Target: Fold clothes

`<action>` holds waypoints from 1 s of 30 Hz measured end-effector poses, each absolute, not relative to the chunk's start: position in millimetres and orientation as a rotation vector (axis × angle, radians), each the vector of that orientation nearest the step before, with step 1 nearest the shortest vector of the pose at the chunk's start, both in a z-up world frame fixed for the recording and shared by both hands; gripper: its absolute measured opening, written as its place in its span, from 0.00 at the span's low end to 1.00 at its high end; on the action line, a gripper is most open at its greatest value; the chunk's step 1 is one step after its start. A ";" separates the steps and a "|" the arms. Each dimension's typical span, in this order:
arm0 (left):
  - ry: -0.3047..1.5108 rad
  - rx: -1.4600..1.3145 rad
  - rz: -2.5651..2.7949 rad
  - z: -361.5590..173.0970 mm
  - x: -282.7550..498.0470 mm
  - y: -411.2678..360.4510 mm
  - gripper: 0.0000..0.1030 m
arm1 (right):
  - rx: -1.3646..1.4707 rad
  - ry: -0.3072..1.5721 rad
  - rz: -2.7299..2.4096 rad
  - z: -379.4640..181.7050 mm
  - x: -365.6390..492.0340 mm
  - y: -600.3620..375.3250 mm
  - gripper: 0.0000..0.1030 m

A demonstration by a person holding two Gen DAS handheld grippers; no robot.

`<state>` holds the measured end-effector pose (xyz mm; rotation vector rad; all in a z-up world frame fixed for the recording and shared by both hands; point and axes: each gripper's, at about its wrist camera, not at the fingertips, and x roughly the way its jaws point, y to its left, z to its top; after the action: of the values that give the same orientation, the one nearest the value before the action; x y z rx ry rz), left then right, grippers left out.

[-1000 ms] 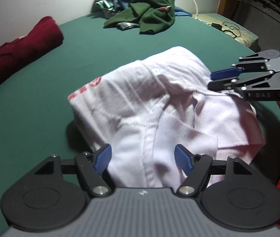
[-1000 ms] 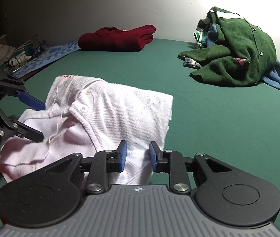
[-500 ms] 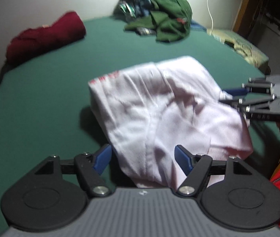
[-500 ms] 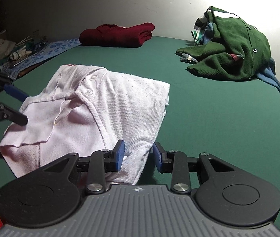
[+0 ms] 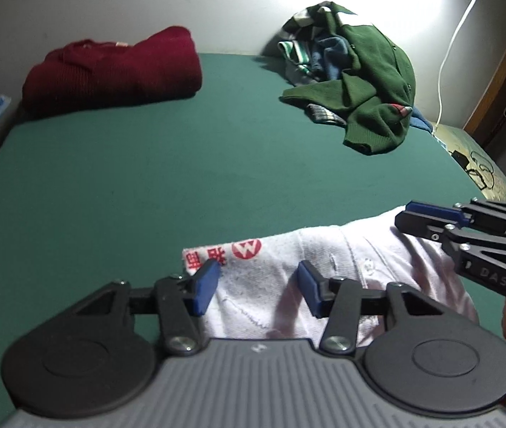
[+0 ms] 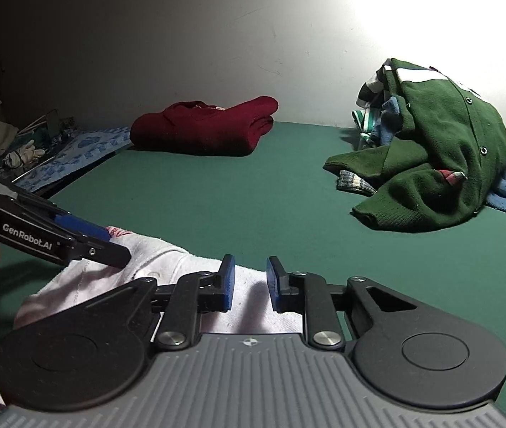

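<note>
A white shirt [image 5: 324, 260] with a red print [image 5: 246, 249] lies partly folded at the near edge of the green table [image 5: 181, 178]. My left gripper [image 5: 257, 285] is over the shirt's left end, by the print. Its jaws are closing with cloth between them, and the pads do not press it. In the right wrist view the shirt [image 6: 167, 260] lies under my right gripper [image 6: 249, 281], whose jaws are closing at the far right corner, a narrow gap still showing. Each gripper shows in the other's view: the right gripper [image 5: 409, 217] and the left gripper [image 6: 110, 240].
A folded maroon sweater [image 5: 117, 67] lies at the back left. A heap with a green cardigan [image 5: 367, 89] lies at the back right. A white cable [image 5: 445, 53] hangs on the wall. A blue patterned cloth [image 6: 75, 153] lies beyond the table's left edge.
Both grippers have moved forward over the shirt to its far edge. The left gripper's view has rolled and swung. Both pairs of jaws stand narrower than before.
</note>
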<state>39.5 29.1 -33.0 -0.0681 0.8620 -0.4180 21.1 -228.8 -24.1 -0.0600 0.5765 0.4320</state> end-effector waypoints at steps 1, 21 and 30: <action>0.866 -0.078 -0.414 -36.1 39.6 30.4 0.53 | -0.060 0.593 0.422 -28.9 24.5 -229.5 0.20; 0.912 -0.014 -0.245 -41.3 33.5 7.7 0.82 | -0.184 0.528 0.322 -53.4 10.3 -213.1 0.17; 0.947 -0.043 -0.194 -44.0 36.1 11.8 0.86 | -0.158 0.555 0.297 -50.1 11.3 -210.9 0.18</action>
<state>36.1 11.8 -44.0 -0.0433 0.9473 -0.1944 11.3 -210.9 -50.1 -0.1580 0.5552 0.2975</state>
